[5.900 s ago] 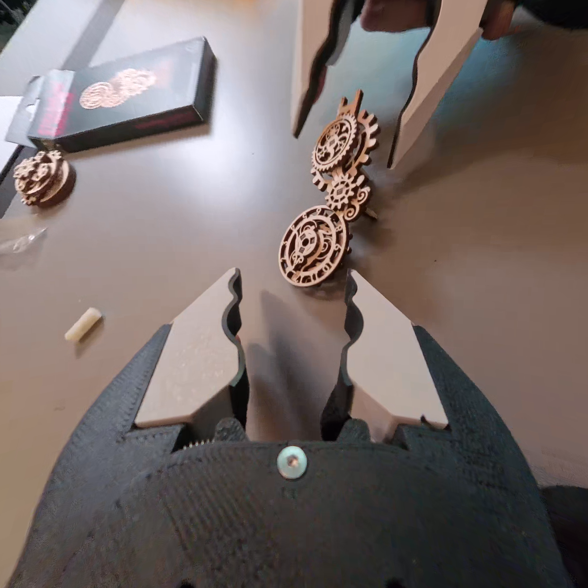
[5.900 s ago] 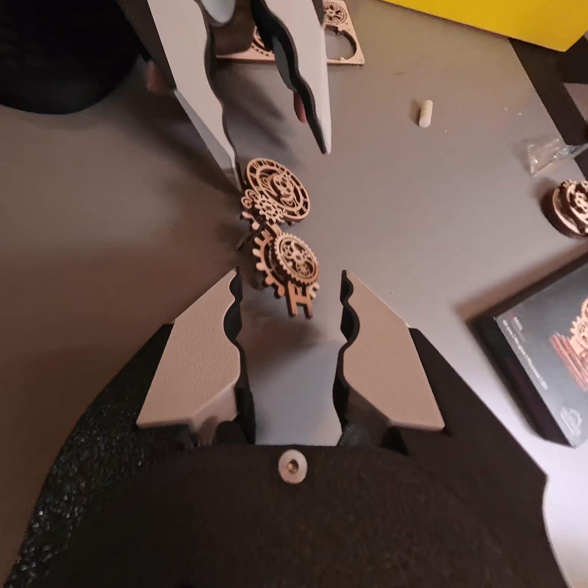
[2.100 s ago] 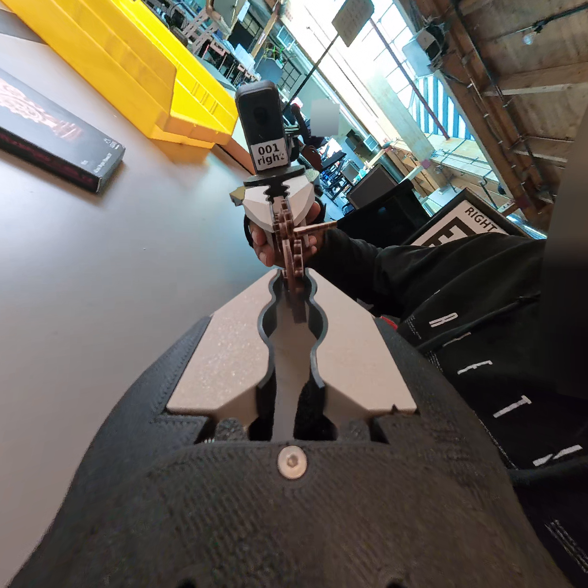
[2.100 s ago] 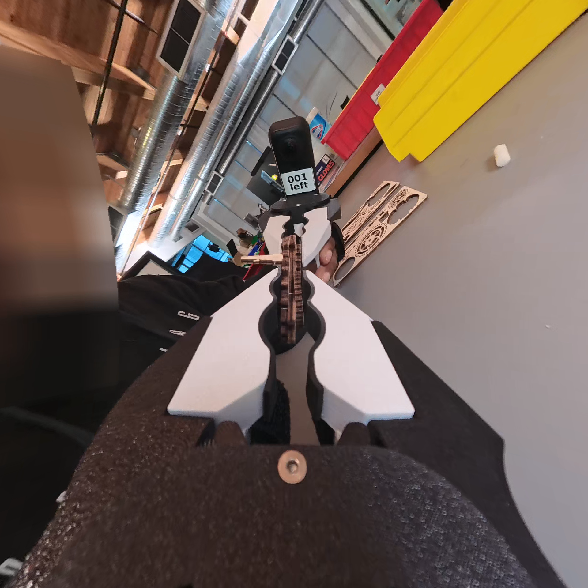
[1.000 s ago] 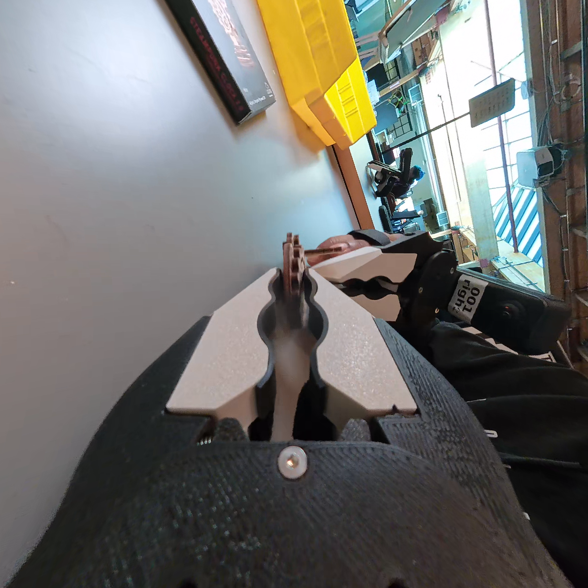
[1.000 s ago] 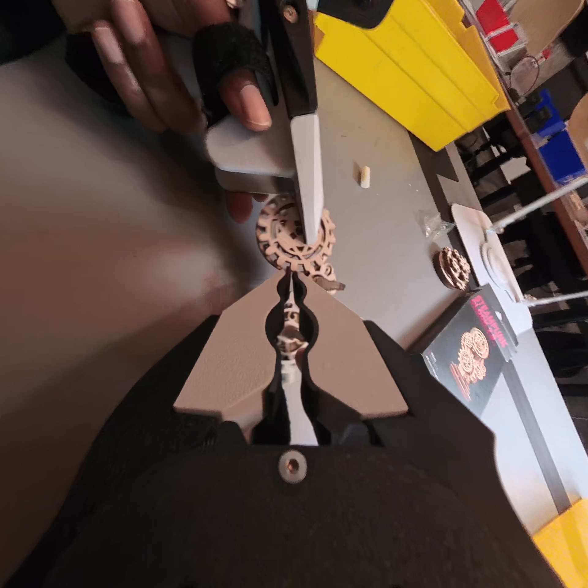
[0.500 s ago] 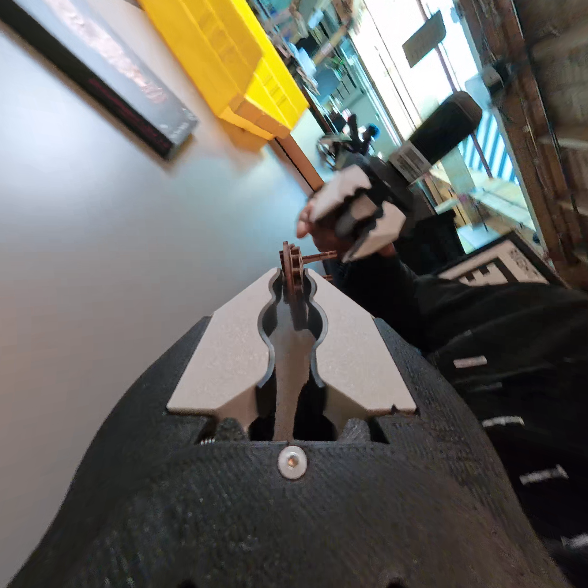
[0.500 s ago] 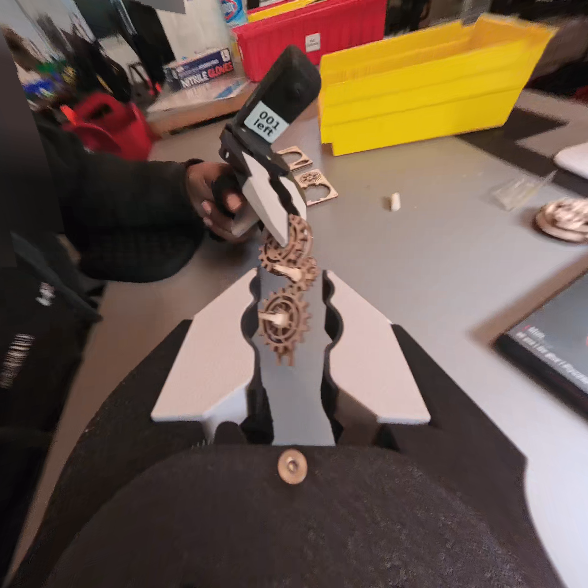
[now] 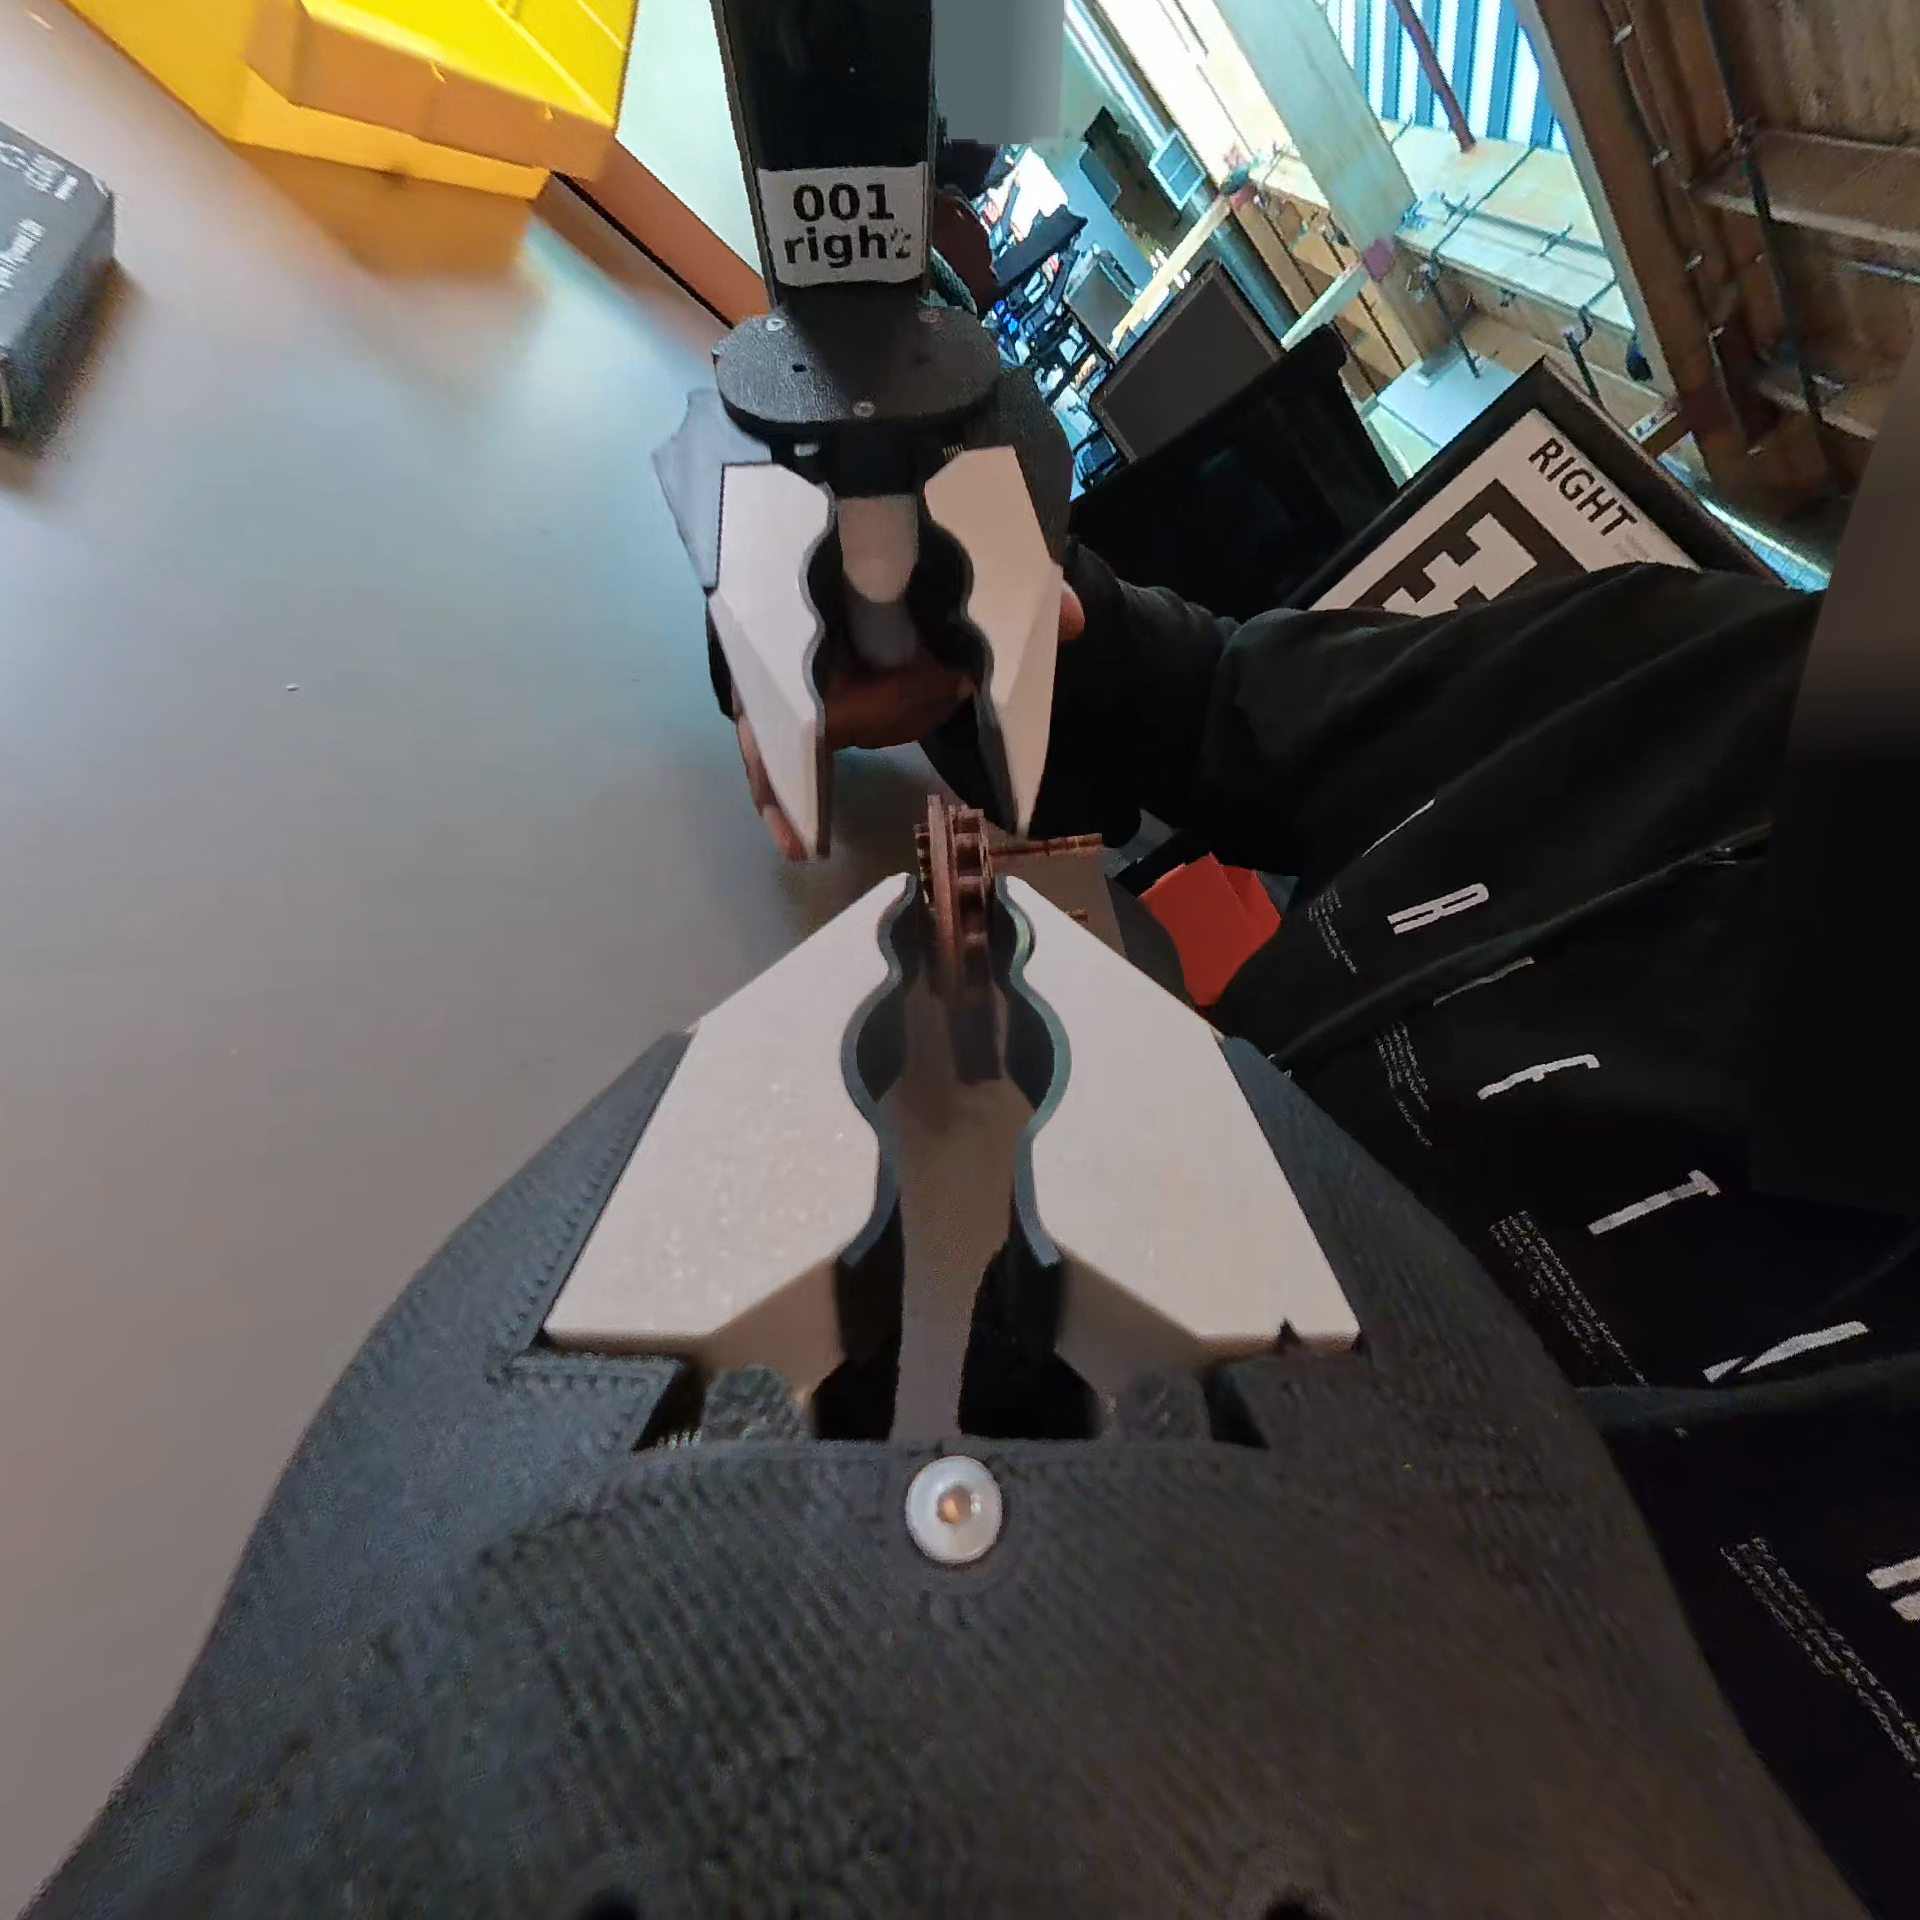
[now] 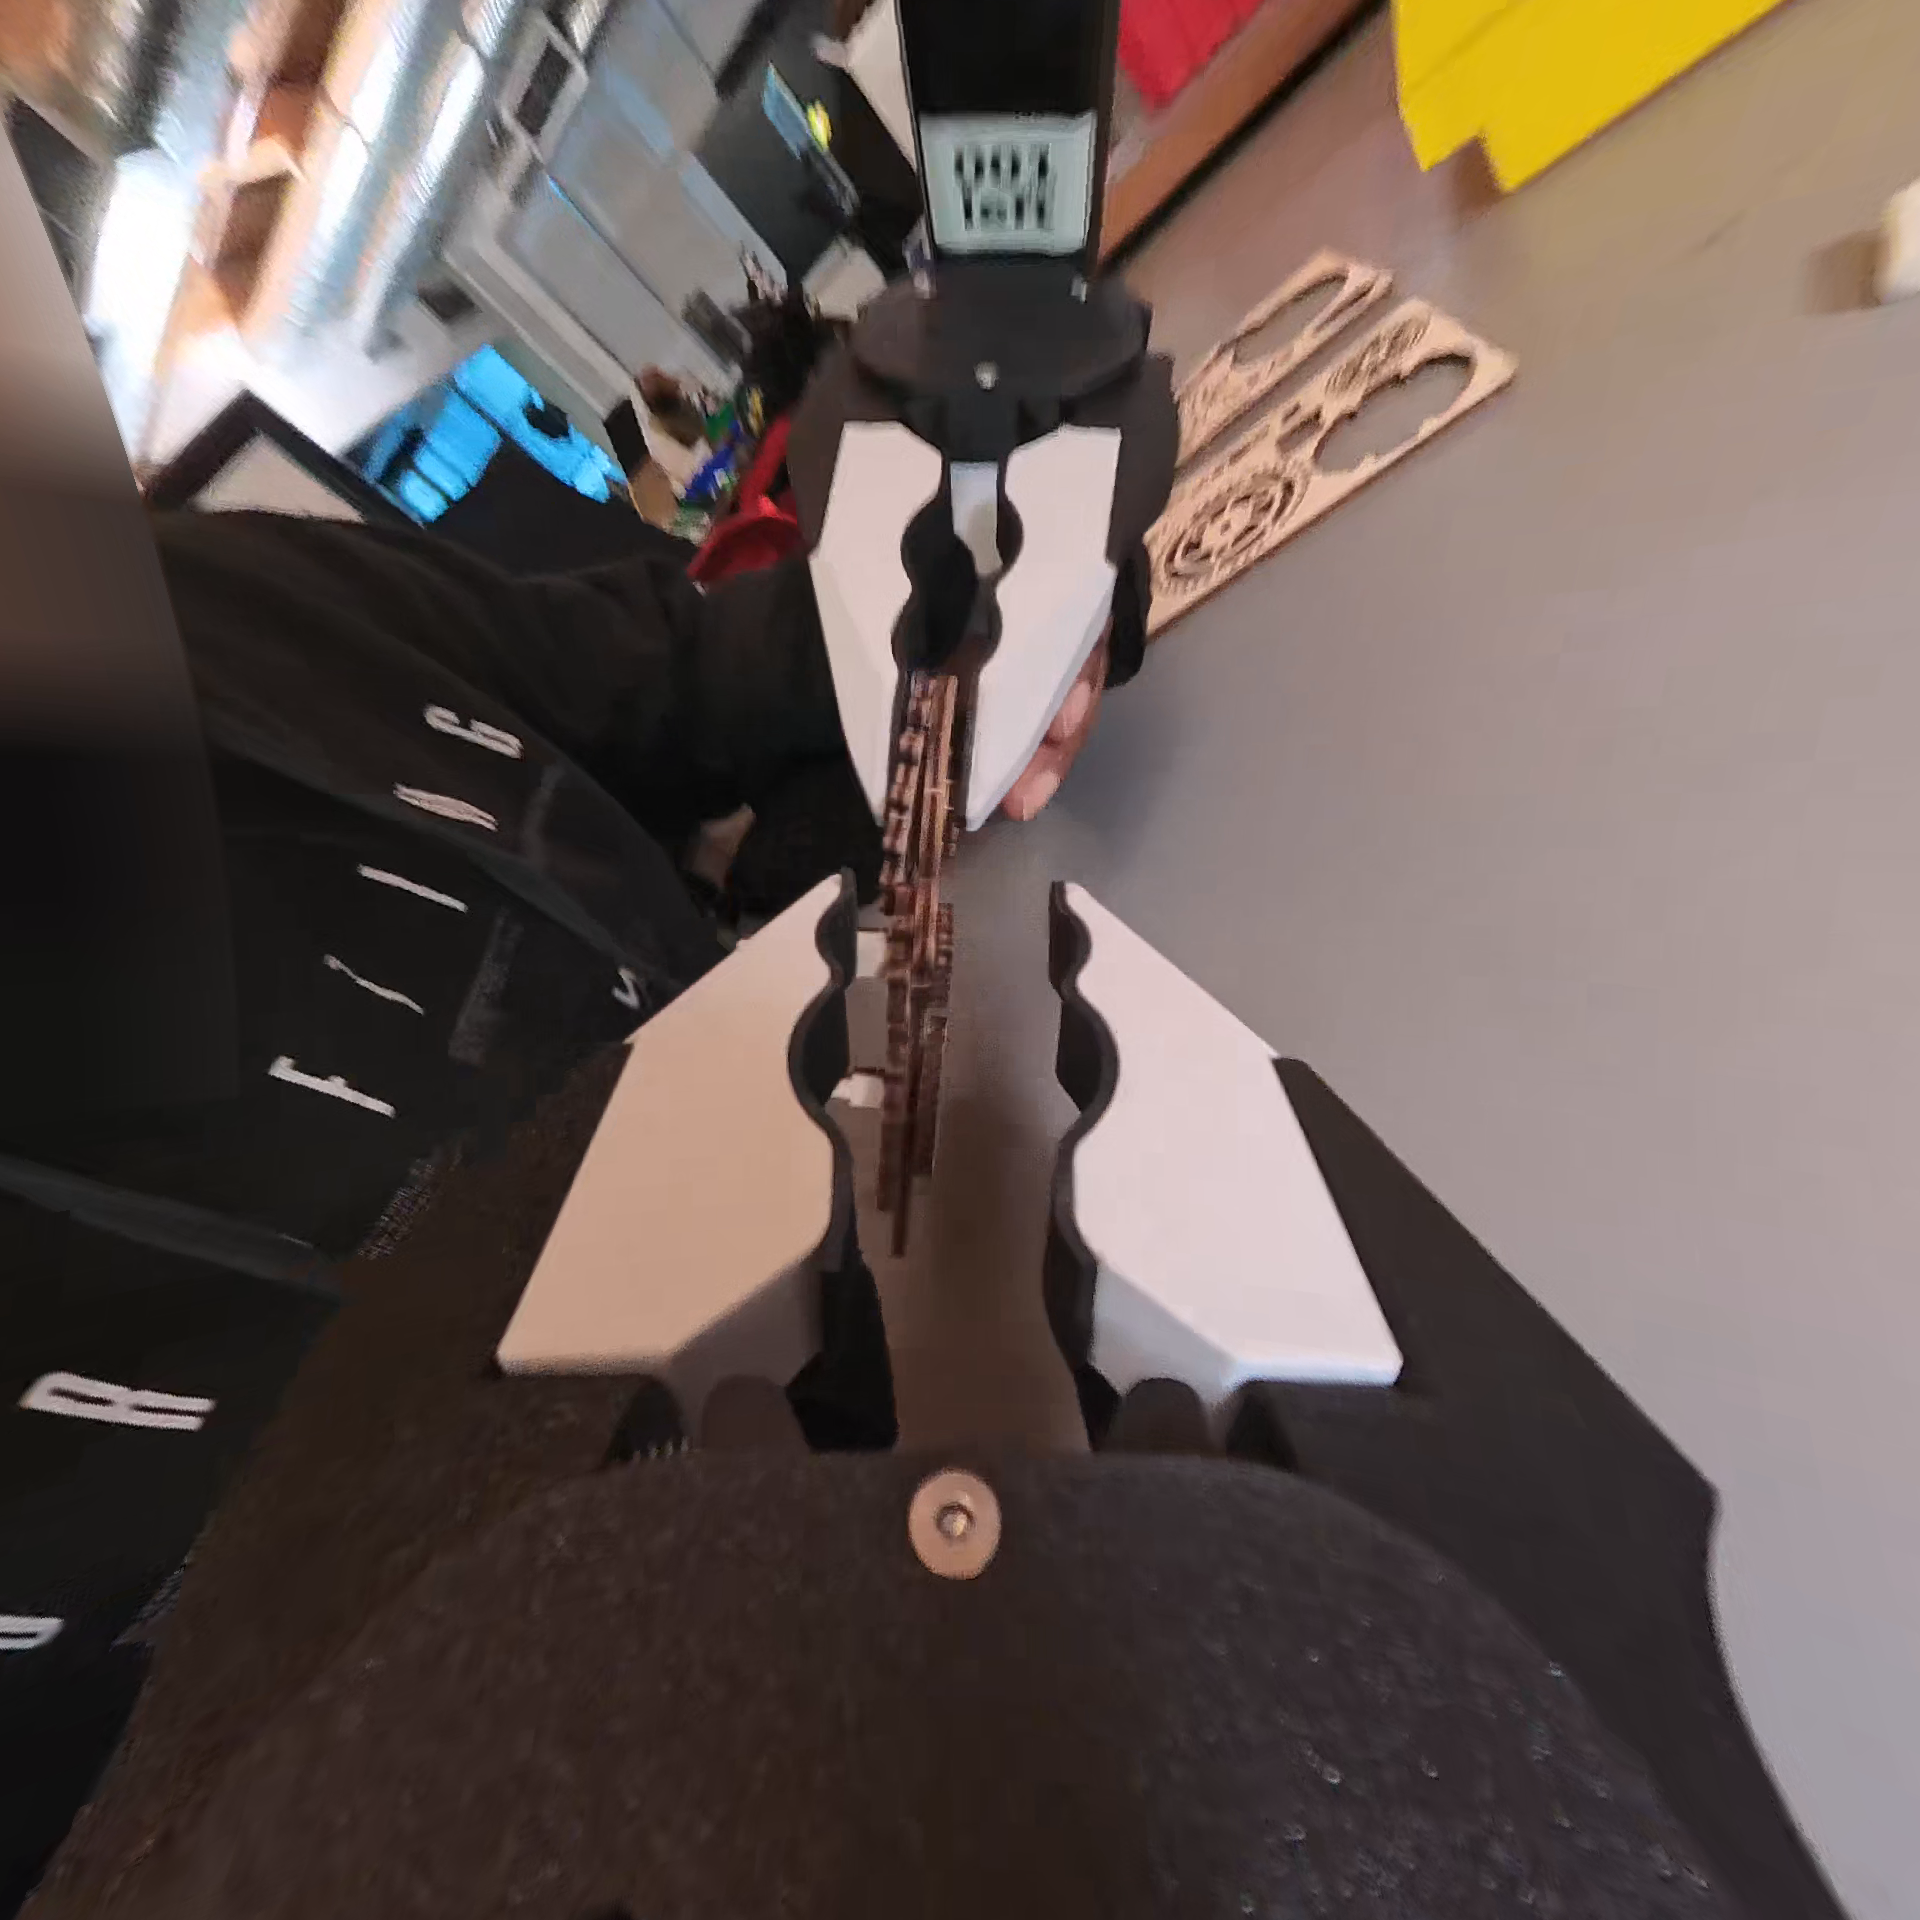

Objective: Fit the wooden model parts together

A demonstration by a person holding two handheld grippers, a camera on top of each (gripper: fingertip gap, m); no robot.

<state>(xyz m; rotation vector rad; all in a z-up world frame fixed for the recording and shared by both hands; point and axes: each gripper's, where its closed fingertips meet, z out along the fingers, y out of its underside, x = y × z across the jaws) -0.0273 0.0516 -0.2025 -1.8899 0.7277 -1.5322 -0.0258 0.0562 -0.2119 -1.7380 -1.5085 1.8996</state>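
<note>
The wooden gear model (image 9: pixel 951 857) is a flat stack of brown cogs, seen edge-on, with a peg sticking out to its right. My left gripper (image 9: pixel 956 896) is shut on one end of it and holds it above the grey table (image 9: pixel 312 727). My right gripper (image 9: pixel 909 826) faces it head-on, open, with its fingertips on either side of the model's far end. In the right wrist view the model (image 10: pixel 914 1039) reaches in between the spread fingers of my right gripper (image 10: pixel 951 899). I cannot tell if they touch it. The left gripper (image 10: pixel 925 816) clamps it beyond.
A yellow bin (image 9: pixel 416 83) and a black box (image 9: pixel 42 239) lie at the far left of the table. Punched-out wooden sheets (image 10: pixel 1330 416), a small white peg (image 10: pixel 1901 249) and another yellow bin (image 10: pixel 1558 73) lie behind the left gripper. The person's dark jacket (image 9: pixel 1455 831) fills one side. My two grippers' fingertips are within a few centimetres of each other.
My right gripper was shut on the model a second ago, then opened and let go. It has now swung round to face the left gripper, straddling the model edge-on.
</note>
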